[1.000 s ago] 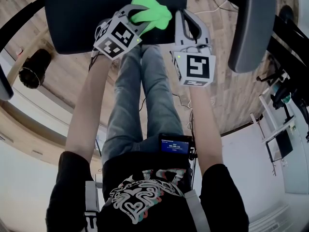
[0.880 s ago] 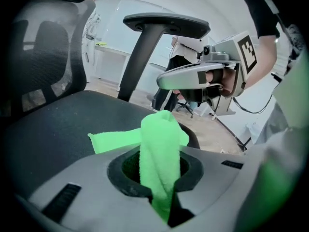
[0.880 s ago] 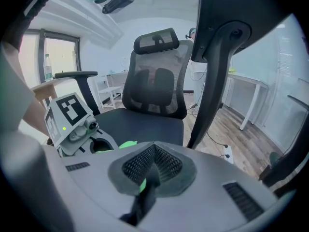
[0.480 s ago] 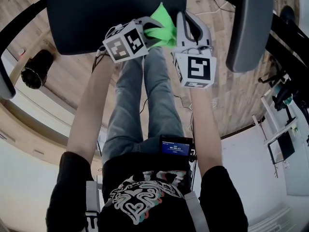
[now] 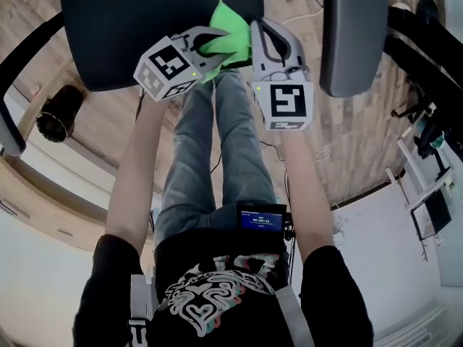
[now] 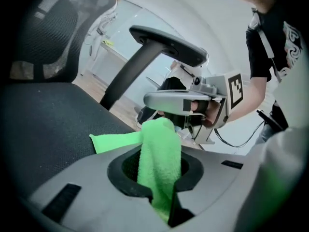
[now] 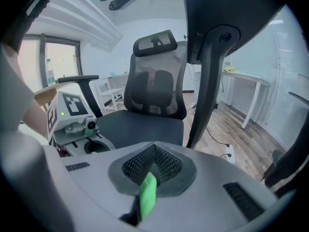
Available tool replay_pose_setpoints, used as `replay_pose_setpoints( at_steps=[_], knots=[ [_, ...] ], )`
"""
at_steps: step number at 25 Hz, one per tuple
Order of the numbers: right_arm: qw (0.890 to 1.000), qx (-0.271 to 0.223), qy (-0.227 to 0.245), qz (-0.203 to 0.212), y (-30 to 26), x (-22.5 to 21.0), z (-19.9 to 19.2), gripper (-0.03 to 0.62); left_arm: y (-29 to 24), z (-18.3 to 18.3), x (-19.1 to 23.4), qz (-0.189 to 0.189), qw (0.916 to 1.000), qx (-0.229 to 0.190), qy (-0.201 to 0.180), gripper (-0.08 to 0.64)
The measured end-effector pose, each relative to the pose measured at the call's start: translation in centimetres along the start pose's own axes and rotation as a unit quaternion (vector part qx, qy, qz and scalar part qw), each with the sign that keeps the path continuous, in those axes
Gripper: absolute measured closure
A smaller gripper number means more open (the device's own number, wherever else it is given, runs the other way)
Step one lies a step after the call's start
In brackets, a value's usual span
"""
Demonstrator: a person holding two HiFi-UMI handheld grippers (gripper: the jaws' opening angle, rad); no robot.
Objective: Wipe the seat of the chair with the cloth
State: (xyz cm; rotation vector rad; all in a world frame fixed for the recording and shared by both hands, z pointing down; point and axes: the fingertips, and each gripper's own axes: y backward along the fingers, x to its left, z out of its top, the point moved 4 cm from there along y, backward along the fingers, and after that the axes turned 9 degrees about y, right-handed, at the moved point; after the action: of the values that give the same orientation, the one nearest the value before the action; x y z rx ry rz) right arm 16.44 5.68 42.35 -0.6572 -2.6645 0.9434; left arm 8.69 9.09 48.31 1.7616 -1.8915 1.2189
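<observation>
My left gripper (image 5: 208, 47) and right gripper (image 5: 262, 35) both clamp the green cloth (image 5: 230, 26) (left holds most) at five o'clock on the seat (image 5: 137, 27).

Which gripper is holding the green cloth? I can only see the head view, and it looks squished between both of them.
Observer: Both. In the left gripper view, the left gripper is shut on a thick fold of the green cloth.
Operator: And the other one?
Observer: In the right gripper view, the right gripper is shut on a thin strip of it.
Operator: Is there a back part to lean on? I can't see one.
Observer: Yes. The right gripper view shows a mesh backrest with a headrest on top.
</observation>
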Motion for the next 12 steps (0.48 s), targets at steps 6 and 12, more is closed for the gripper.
replay_pose_setpoints(
  at_steps=[6,12],
  knots=[
    [0.998,0.004,0.053,0.031,0.1,1.6,1.4,0.591,5.7,0.5,1.7,0.095,0.9905,-0.098,0.021,0.503],
    [0.992,-0.014,0.065,0.102,0.0,5.6,4.1,0.592,13.8,1.2,2.5,0.206,0.9673,-0.146,0.023,0.503]
  ],
)
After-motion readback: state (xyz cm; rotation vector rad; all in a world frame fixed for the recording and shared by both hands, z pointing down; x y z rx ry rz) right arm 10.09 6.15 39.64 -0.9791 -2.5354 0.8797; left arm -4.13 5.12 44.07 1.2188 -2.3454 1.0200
